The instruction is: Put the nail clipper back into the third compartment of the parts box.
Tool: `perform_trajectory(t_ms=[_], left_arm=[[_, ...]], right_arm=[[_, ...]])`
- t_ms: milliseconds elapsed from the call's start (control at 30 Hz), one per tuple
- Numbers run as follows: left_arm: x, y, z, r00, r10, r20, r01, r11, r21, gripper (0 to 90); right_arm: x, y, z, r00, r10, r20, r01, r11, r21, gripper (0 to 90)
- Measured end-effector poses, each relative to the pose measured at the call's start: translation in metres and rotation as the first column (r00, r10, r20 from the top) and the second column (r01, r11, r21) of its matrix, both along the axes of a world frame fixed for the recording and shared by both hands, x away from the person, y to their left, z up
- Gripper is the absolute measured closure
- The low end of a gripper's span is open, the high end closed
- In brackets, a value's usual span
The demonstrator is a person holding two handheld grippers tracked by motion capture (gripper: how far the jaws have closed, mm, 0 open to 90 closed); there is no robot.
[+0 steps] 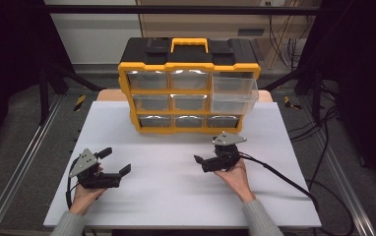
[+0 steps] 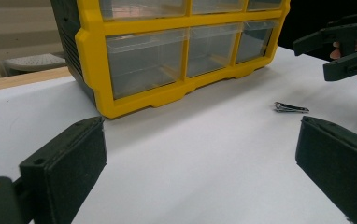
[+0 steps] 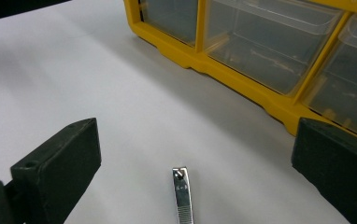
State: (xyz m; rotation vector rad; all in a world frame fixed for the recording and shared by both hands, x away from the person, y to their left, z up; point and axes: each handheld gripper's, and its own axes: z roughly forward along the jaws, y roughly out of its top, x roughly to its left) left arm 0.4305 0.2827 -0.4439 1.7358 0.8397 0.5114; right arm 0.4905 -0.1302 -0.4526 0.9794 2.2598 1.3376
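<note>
The right gripper (image 3: pixel 186 154) has its fingers (image 3: pixel 57 172) spread wide and empty above a small metal nail clipper (image 3: pixel 182 196) that lies flat on the white bench (image 3: pixel 74 70) between them, untouched. The left gripper (image 1: pixel 114 164) is likewise wide open and holds nothing, well apart at the bench's near left. Behind stands a yellow-and-black drawer organizer (image 1: pixel 190 86) with nine clear drawers; its top-right drawer (image 1: pixel 234 95) is pulled out. What the drawers hold cannot be told, and no writing is legible.
</note>
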Motion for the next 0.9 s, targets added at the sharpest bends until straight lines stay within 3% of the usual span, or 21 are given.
perform_trajectory(t_ms=[267, 600, 900], left_arm=[[0.0, 0.0, -0.001, 1.0, 0.0, -0.002, 0.0, 1.0, 0.002, 1.8], [0.0, 0.0, -0.001, 1.0, 0.0, 0.0, 0.0, 1.0, 0.003, 1.8], [0.0, -0.001, -0.001, 1.0, -0.001, -0.001, 0.001, 1.0, 0.006, 1.8]], right_arm=[[0.009, 0.003, -0.006, 0.9997, -0.001, -0.025, 0.001, 0.9999, -0.01, 3.0], [0.016, 0.016, -0.015, 0.9988, 0.015, -0.047, -0.019, 0.9969, -0.076, 5.2], [0.021, 0.018, -0.027, 0.9936, 0.031, -0.109, -0.044, 0.992, -0.118, 17.6]])
